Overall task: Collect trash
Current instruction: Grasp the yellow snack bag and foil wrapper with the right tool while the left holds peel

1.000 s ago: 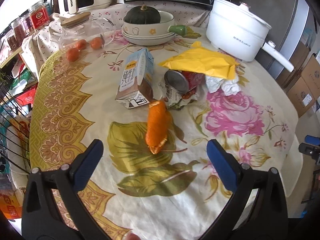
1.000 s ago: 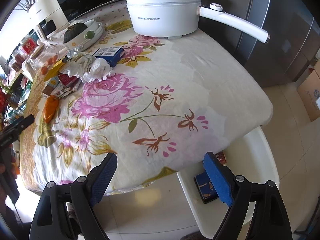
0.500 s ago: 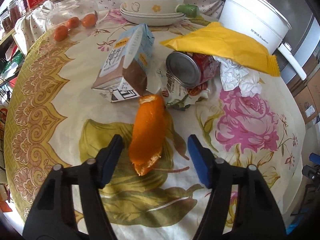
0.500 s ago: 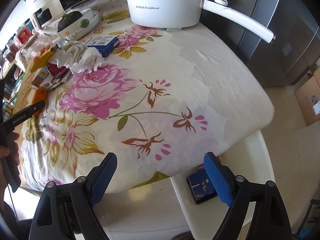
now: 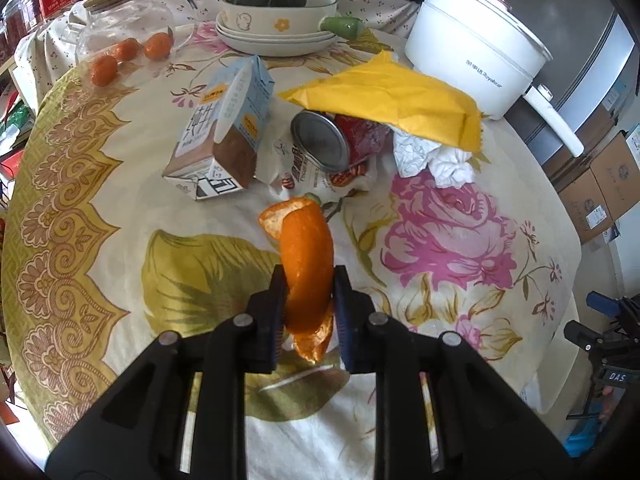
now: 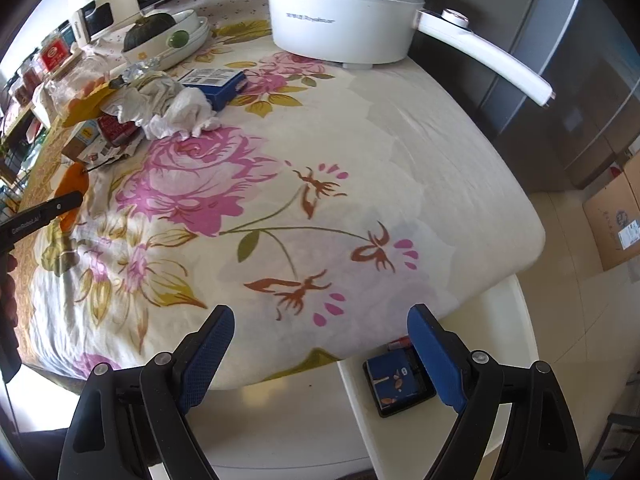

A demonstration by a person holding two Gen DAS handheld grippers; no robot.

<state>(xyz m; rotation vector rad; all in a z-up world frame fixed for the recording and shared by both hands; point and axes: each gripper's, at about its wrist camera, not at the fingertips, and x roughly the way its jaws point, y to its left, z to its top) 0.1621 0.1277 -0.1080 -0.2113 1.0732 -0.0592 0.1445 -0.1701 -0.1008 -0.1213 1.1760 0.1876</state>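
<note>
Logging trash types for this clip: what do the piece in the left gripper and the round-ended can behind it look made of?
The orange peel, clamped in the left gripper, is citrus rind: glossy orange skin, paler inside. The can looks like metal: dull silver end, red printed side.

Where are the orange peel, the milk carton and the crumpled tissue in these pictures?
orange peel (image 5: 306, 256), left wrist view, on its smooth outer skin above the pads.
milk carton (image 5: 224, 120), left wrist view, on its printed side panel.
crumpled tissue (image 6: 180, 112), right wrist view, on its white folds.
</note>
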